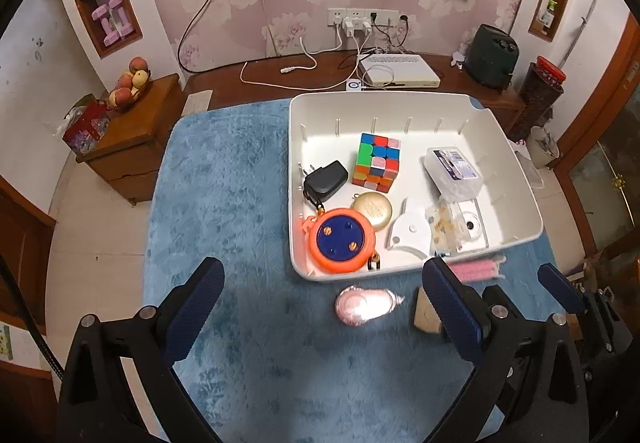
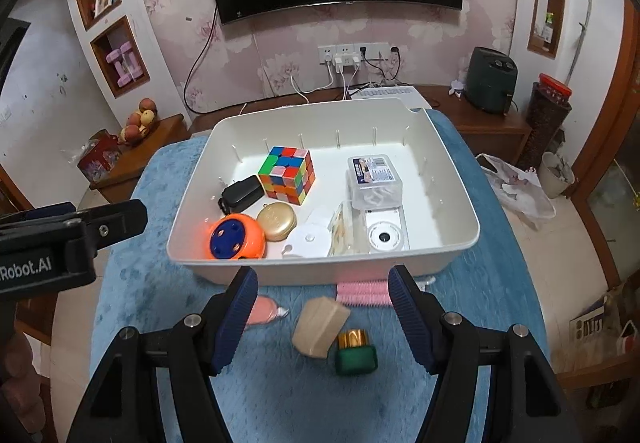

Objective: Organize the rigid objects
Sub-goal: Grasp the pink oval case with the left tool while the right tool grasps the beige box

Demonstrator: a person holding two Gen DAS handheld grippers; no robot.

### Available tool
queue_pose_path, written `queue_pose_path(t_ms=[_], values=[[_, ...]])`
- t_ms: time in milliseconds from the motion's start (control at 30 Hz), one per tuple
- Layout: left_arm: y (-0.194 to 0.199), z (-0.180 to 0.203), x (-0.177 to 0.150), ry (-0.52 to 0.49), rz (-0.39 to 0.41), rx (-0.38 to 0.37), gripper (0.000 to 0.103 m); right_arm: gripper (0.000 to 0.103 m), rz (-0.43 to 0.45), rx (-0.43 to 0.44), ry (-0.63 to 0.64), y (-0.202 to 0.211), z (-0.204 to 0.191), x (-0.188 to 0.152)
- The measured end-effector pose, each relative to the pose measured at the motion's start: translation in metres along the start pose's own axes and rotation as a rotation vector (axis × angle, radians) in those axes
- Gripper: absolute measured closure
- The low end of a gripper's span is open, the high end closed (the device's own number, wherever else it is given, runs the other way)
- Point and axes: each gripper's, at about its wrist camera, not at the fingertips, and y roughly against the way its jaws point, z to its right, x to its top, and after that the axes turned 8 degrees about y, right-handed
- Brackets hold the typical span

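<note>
While lettered "Robot.AI", left gripper (image 2: 72, 239) hovers spread beside white plastic bin (image 2: 460, 243); right gripper (image 2: 324, 319) spread above beige angular block (image 2: 318, 327).

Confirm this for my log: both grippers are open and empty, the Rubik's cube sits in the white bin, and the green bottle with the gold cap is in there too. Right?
Not quite. The green bottle lies on the blue cloth outside the white bin, as the right wrist view shows. The rest holds: the Rubik's cube is in the bin, and the left gripper and right gripper are open and empty.
</note>
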Motion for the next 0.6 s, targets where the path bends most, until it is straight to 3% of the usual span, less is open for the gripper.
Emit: queue_pose_path(t_ms=[333,600], values=[[0.024,-0.02,-0.03,0.004,0.043,0.004,0.003,0.034,0.03,0.003,-0.013,0.028,0.001,-0.04],[0.012,-0.03,-0.058,-0.023,0.006,0.031,0.003,0.034,-0.036,0.007,-0.018,0.015,0.008,-0.077]])
